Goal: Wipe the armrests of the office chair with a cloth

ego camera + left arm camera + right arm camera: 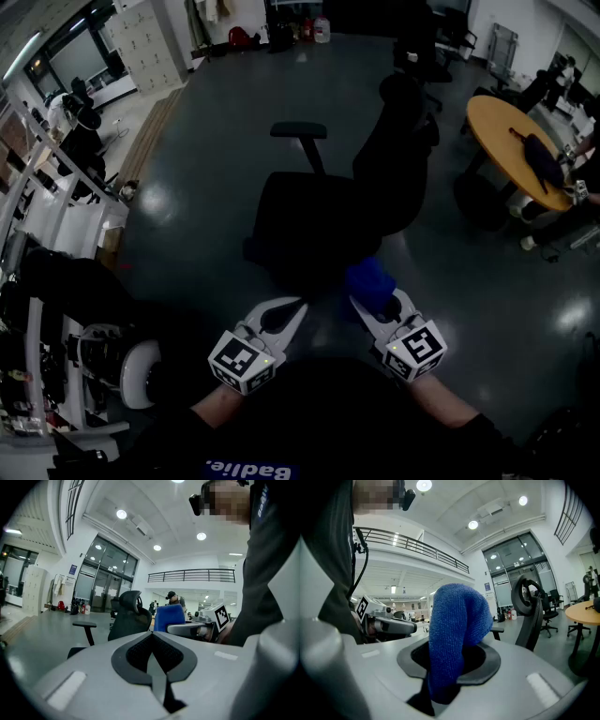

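Right gripper (380,305) clamps blue cloth (369,280); office chair (314,216) ahead, round table (497,127) beyond.

The left gripper (292,309) and the right gripper (367,307) sit side by side, low and close to the body. Both point forward, and their tips lean in a little toward each other. The left gripper's jaws are pressed together with nothing in them. The right gripper's jaws pinch a blue cloth (457,620), which sticks up out of them. The left arm (217,405) and the right arm (442,403) are bare below black sleeves.
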Demonstrator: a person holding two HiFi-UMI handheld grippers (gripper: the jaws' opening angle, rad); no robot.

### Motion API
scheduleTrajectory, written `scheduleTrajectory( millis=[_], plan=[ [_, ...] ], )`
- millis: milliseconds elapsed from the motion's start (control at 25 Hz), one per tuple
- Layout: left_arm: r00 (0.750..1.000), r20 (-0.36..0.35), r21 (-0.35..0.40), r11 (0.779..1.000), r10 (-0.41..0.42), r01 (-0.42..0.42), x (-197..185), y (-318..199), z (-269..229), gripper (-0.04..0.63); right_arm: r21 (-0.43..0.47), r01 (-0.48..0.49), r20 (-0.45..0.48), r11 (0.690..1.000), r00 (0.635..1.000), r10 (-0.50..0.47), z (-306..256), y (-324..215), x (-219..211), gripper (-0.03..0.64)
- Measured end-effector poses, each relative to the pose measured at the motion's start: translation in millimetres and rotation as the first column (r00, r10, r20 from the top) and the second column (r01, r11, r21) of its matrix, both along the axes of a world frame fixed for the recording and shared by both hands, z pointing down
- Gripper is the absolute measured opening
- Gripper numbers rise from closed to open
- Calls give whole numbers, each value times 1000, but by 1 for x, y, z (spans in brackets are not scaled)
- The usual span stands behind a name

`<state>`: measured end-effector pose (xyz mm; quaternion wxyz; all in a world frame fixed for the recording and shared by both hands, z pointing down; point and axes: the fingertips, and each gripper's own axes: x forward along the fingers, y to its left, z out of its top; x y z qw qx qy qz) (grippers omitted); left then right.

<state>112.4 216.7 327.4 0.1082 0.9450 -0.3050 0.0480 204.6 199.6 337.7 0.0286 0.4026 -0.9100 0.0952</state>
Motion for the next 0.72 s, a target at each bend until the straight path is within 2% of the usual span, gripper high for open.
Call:
scheduleTrajectory(
  millis=[280,720],
  plan=[
    [1000,10,2,1000,-14,14,11,0,1,18,-6,27,2,1000,1000,-27,4,0,8,129],
    [996,33,-7,997,-81,81,31,-8,7,18,-14,77,52,997,996,-76,16,-2,32,132]
  ],
)
